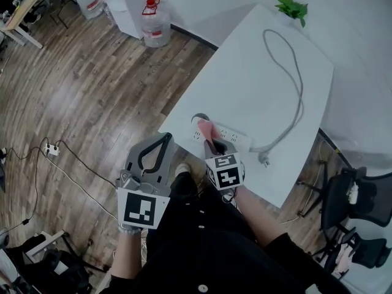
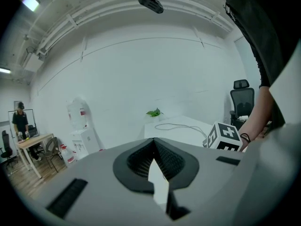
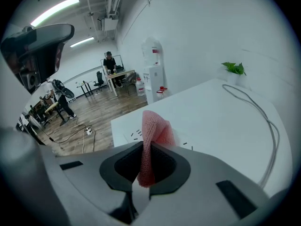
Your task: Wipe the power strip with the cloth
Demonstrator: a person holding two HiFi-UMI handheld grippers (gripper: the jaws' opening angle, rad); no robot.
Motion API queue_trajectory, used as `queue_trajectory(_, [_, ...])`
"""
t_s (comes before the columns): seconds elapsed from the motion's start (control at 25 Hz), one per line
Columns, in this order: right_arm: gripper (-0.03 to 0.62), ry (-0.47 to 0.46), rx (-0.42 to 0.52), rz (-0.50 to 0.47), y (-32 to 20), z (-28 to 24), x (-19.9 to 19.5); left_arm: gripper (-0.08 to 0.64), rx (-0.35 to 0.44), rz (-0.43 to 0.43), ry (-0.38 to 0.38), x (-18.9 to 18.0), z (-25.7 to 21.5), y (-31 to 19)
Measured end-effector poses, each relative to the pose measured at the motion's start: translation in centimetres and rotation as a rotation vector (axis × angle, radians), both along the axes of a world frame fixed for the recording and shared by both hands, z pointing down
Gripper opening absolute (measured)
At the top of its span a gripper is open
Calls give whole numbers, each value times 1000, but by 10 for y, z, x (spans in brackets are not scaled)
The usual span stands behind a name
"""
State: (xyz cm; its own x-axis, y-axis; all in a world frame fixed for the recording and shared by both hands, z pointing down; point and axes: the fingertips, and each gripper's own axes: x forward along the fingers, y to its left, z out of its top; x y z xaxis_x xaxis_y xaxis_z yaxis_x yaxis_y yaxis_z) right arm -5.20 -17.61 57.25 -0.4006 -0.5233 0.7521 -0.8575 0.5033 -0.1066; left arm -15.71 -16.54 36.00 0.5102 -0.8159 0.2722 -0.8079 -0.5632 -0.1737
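One power strip [image 1: 224, 137], one cloth [image 1: 206, 128] and two hand-held grippers: that is the working set at a white table [image 1: 269, 60].

The strip lies flat near the table's near edge, long axis running roughly along that edge. Its right end feeds a single grey cable [image 1: 298, 97], which loops away toward one potted plant [image 1: 291, 6] at the far corner, then comes back to a plug [image 1: 264, 160] beside the strip. The strip is white with dark socket slots, pale against the white top.

The right gripper [image 1: 211, 144] has its jaws closed on the cloth, a pink knitted piece that bunches out ahead of the tips, over the strip's left half; whether cloth and strip touch cannot be made out.

The left gripper [image 1: 166, 138] is held off the table, over the wood floor [image 1: 104, 84] by the near corner, its jaws together with nothing between them.

Two water jugs [image 1: 155, 22] stand on the floor beyond the table, and a second, smaller strip [image 1: 52, 150] with dark leads lies on the boards.
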Motion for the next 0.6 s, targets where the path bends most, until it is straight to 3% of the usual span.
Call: queue_trajectory(0.6, [55, -27, -4, -142, -3, -1, -64, 11, -19, -85, 2, -33, 8, 9])
